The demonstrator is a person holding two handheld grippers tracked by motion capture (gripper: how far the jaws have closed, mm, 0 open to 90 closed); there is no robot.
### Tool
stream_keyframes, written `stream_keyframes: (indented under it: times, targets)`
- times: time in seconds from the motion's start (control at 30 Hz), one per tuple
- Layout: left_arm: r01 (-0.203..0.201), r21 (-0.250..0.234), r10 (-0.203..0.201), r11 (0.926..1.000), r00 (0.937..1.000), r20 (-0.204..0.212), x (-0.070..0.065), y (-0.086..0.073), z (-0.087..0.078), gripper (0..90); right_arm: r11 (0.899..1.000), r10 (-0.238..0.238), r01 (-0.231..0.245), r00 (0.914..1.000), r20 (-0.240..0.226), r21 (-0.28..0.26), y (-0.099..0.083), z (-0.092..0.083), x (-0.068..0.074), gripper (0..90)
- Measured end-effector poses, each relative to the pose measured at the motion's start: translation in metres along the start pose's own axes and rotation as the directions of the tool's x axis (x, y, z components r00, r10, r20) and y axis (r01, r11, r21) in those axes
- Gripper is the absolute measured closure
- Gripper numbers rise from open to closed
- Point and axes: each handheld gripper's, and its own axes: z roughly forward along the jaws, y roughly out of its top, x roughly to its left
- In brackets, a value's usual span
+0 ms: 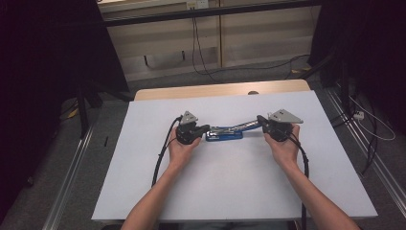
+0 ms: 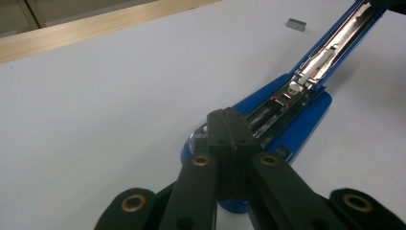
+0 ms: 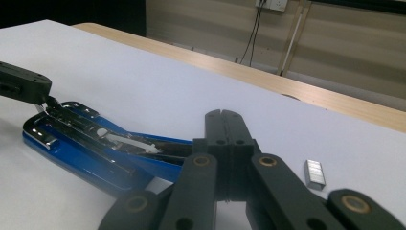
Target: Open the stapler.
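1. Your work surface was a white table with a wooden strip along its far edge at 12 o'clock.
2. Room to move: the near half of the table toward 6 o'clock was bare apart from your forearms; wide margins lay at 9 and 3 o'clock before the side edges.
3. The blue stapler sat near mid-table, base flat, lying along the 9-to-3 line between your two hands.
4. Its top arm was swung open and rose toward 3 o'clock, with the metal staple channel exposed in both gripper views.
5. Your left gripper was at the stapler's 9 o'clock end. Jaws were pressed together, tips on the front end of the base; nothing visible between the pads.
6. Your right gripper was at the raised 3 o'clock end of the arm. Jaws were pressed together too; whether they touched the arm, cannot tell.
7. A small strip of staples lay on the table just at 3 o'clock of the right jaws in the right gripper view, apart from the stapler.
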Motion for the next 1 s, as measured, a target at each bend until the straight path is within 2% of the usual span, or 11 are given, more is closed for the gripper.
stream_keyframes:
  times: [0.47,0.6,0.83,0.93,1.0]
  targets:
    - [-0.001,-0.006,0.001,1.0,1.0,0.002,0.0,-0.001,0.0,90.0,0.999,-0.012,0.012,0.9999,-0.005,0.034,-0.006,0.003,-0.001,90.0]
    - [0.001,-0.007,-0.001,1.0,1.0,0.002,0.0,-0.001,0.0,90.0,0.998,0.016,-0.016,0.9999,-0.005,0.058,-0.013,0.007,-0.003,90.0]
    - [-0.002,-0.001,0.002,1.0,1.0,-0.001,0.0,0.0,0.0,90.0,0.998,0.018,-0.018,0.9998,-0.005,0.066,-0.016,0.009,-0.003,90.0]
    - [0.006,-0.001,-0.006,1.0,0.9999,-0.009,-0.001,-0.001,0.0,90.0,0.998,0.01,-0.01,1.0,0.0,0.068,-0.016,0.01,-0.003,90.0]
    - [-0.004,0.0,0.004,1.0,0.9998,-0.02,-0.002,0.0,0.0,90.0,0.998,0.006,-0.006,1.0,0.0,0.066,-0.016,0.011,-0.003,90.0]
